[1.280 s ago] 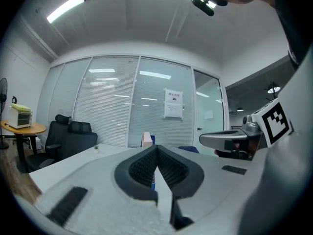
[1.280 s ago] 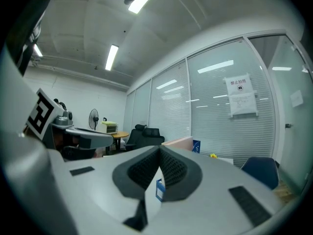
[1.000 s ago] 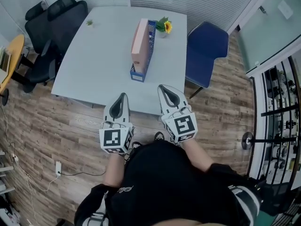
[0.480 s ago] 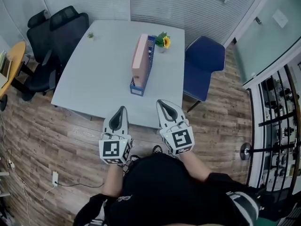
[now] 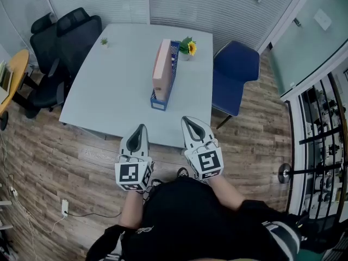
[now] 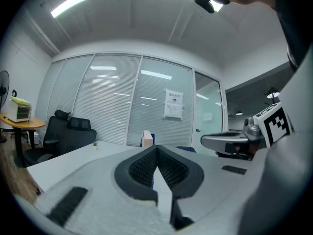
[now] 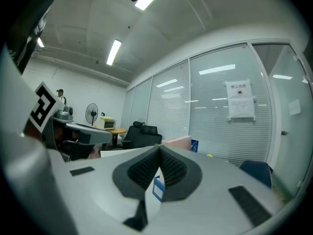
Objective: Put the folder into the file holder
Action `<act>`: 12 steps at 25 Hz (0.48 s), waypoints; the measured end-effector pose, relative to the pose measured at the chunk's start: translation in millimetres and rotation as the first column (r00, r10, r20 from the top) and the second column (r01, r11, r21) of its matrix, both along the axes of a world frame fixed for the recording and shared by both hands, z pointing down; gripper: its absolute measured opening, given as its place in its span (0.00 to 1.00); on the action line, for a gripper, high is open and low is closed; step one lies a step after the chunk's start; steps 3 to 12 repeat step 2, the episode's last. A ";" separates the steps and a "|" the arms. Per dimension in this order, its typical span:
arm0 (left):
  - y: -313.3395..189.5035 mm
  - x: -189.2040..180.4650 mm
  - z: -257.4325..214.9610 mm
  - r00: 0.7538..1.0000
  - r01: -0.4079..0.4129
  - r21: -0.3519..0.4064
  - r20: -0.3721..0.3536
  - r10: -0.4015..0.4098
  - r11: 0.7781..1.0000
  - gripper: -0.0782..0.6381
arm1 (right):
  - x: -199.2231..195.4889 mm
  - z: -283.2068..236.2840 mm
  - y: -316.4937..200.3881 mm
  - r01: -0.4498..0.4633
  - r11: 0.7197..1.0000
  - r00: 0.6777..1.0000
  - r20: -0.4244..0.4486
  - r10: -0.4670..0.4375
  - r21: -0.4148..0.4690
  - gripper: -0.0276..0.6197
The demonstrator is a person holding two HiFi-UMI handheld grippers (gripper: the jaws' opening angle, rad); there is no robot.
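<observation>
A pink folder point(image 5: 161, 65) stands upright inside the blue file holder point(image 5: 168, 69) on the white table point(image 5: 119, 80); the folder point(image 7: 177, 142) also shows in the right gripper view. My left gripper point(image 5: 142, 126) hovers at the table's near edge, shut and empty, well short of the holder. The right gripper point(image 5: 186, 118) is beside it, also shut with nothing between its jaws. In the left gripper view the folder point(image 6: 146, 138) shows small beyond the closed jaws, and my left gripper point(image 6: 157, 148) points toward it.
A small sunflower pot point(image 5: 189, 45) stands just right of the holder's far end. A tiny plant point(image 5: 104, 41) sits at the table's far left. Black office chairs point(image 5: 65, 31) stand left of the table, a blue chair point(image 5: 234, 75) right. A round wooden table point(image 5: 13, 72) is far left.
The head view shifted slightly over the last second; both grippers sank a little toward the near table edge. The folder and holder have not moved.
</observation>
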State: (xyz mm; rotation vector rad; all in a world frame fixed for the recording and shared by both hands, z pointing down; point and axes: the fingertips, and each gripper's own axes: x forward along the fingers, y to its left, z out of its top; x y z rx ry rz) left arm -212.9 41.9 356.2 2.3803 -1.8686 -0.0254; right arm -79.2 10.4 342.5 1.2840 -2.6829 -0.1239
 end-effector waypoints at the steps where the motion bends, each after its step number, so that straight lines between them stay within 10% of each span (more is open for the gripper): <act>1: 0.9 -0.2 1.4 1.000 0.000 -0.004 -0.001 0.000 1.000 0.11 | -0.5 1.3 1.0 0.001 1.000 1.000 0.002 -0.001 -0.002 0.05; 12: 2.0 -0.3 2.8 1.000 0.000 -0.008 -0.002 0.000 1.000 0.11 | -1.1 2.8 2.2 0.004 1.000 1.000 0.006 -0.004 -0.004 0.05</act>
